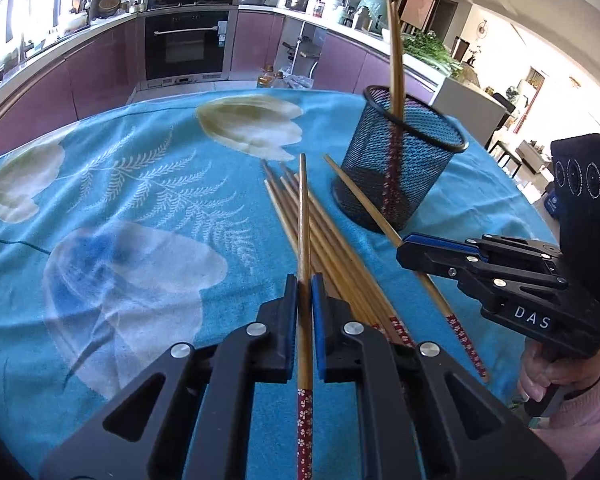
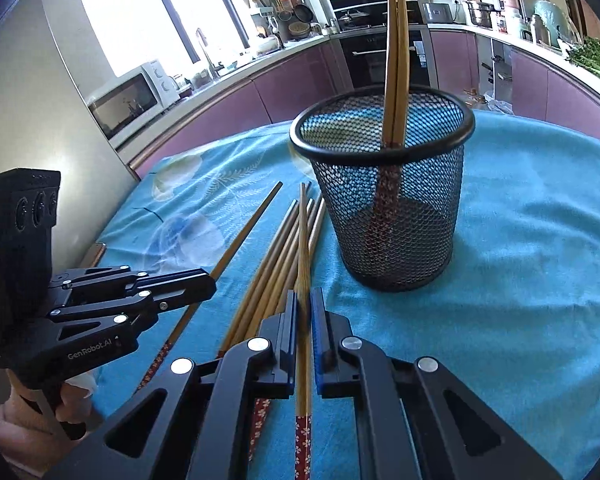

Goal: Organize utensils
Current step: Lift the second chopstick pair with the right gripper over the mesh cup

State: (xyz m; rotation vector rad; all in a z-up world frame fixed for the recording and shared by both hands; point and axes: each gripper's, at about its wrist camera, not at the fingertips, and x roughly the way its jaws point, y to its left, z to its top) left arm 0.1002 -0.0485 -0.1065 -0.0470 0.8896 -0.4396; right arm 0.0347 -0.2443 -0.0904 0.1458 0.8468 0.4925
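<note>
Left gripper (image 1: 304, 280) at the left: jaws pinching one chopstick (image 1: 304, 240), its tip pointing toward 12 o'clock and its red flowered end trailing back at 6 o'clock between the finger arms.

Centre: loose chopsticks (image 1: 332, 248) lie fanned on the blue cloth (image 1: 140, 200), tips toward 11 o'clock, red ends toward 5 o'clock. One more stick (image 1: 380, 224) lies apart from the fan, just beside the cup's base.

Mesh cup (image 2: 384, 200) stands upright at about 1 o'clock from the fan. Two chopsticks (image 2: 396, 60) stand in it, red ends down, leaning on the rim.

Right gripper (image 2: 305, 300) at the right: jaws pinching a second single chopstick (image 2: 303, 248), tip toward 12 o'clock, short of the cup. A hand (image 1: 540, 376) in a pink sleeve (image 1: 580, 412) holds its grip.
</note>
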